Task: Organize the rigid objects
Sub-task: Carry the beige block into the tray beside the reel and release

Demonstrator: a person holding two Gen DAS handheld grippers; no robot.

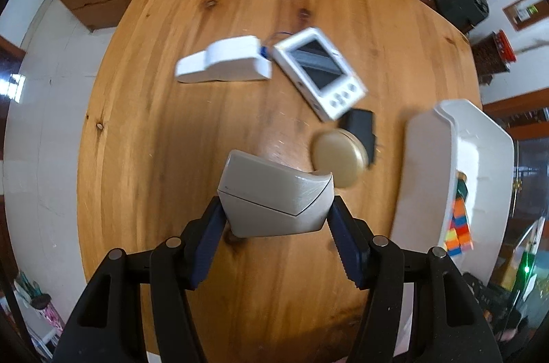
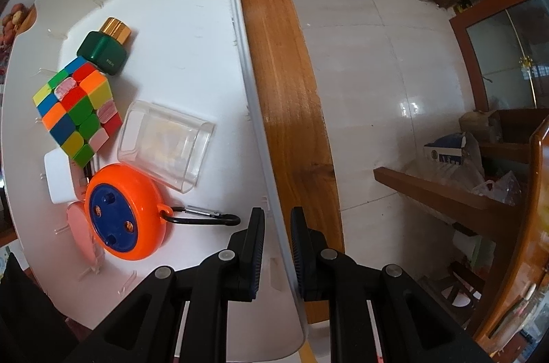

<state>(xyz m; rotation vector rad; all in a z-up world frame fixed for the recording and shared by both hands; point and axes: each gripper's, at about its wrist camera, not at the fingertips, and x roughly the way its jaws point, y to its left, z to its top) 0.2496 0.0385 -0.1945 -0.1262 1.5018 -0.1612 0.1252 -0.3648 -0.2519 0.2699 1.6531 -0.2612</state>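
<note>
Left wrist view: the left gripper [image 1: 276, 208] has its blue pads clamped on the sides of a beige plastic box [image 1: 274, 195], some kind of angular case with a seam running across it, held up off the round wooden table [image 1: 212, 88]. Below it on the tabletop, at about 1 o'clock from the box, sits a round gold tin [image 1: 338, 159], with a black adapter [image 1: 360, 128] touching its far edge. Further up at 12 o'clock there's a white handheld device with a screen and buttons [image 1: 320, 71], and at 11 o'clock a white thermometer-looking gadget [image 1: 224, 62] right beside it. Everything's a bit motion-blurred. The white bin [image 1: 425, 177] is over at 3 o'clock, on the table's edge, with a bit of the Rubik's cube [image 1: 459, 225] peeking out.

In the right wrist view, the right gripper [image 2: 277, 225] is pinched narrow on the bin's wall [image 2: 260, 123], one finger inside and one outside. Inside the bin, from 9 to 11 o'clock of the fingers: an orange and blue round gadget [image 2: 120, 213] with a black carabiner [image 2: 202, 217], a pink disc [image 2: 80, 231] tucked under it, a clear plastic box [image 2: 164, 145], a small white box [image 2: 58, 181], the cube, and a green bottle with a gold cap [image 2: 104, 49].
</note>
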